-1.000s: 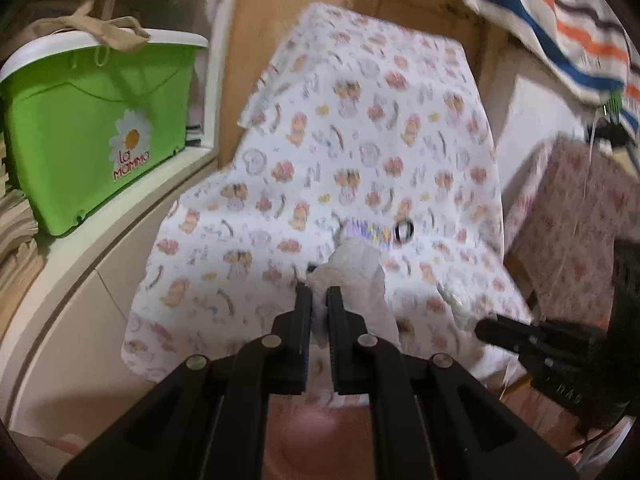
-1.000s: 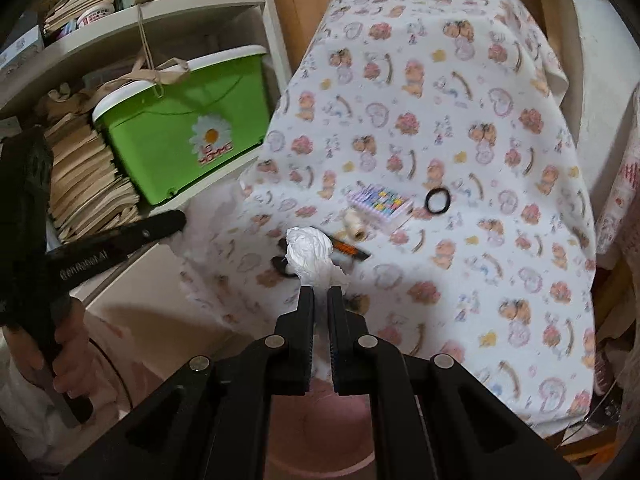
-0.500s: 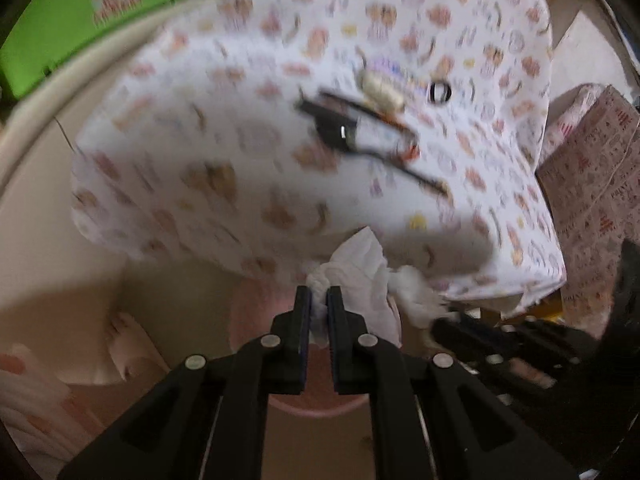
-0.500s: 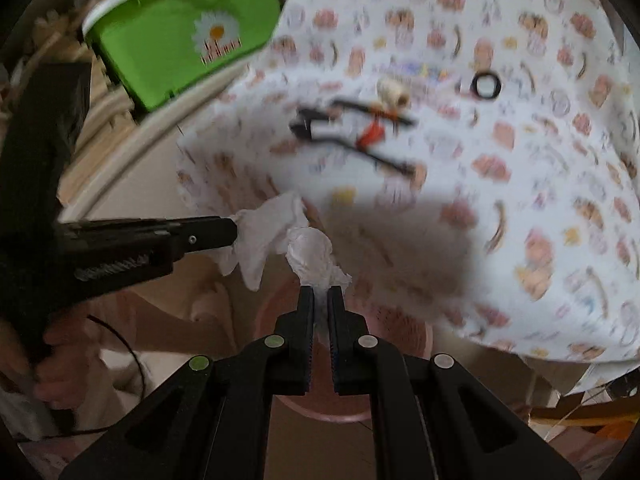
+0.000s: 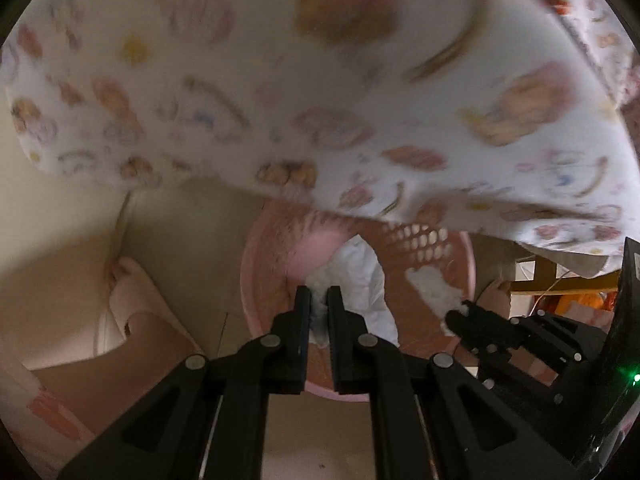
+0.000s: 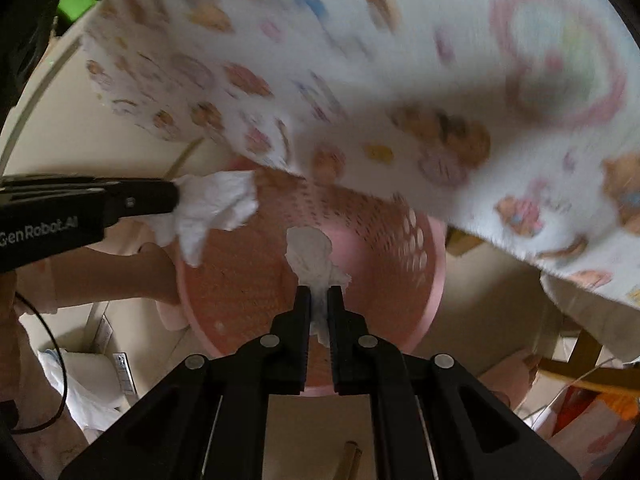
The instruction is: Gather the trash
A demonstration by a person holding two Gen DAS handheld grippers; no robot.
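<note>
Where the one patterned cloth (image 5: 320, 92) overhangs the desk edge, one pink perforated basket (image 6: 424, 280) sits below. Two tools point steeply down over it: left tool (image 5: 319, 300) clenched on one crumpled tissue (image 5: 360, 280), right tool (image 6: 319, 300) clenched on another wad (image 6: 310, 252), each sticking out lengthwise beyond the fingertips.

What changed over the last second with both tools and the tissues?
Both tools dropped from above the patterned tablecloth and tipped down to the pink basket under its edge. The left tool and right tool now point into the basket. The tabletop items have gone out of view. Unchanged: each tool stays shut on its own white tissue wad, nothing released.
</note>
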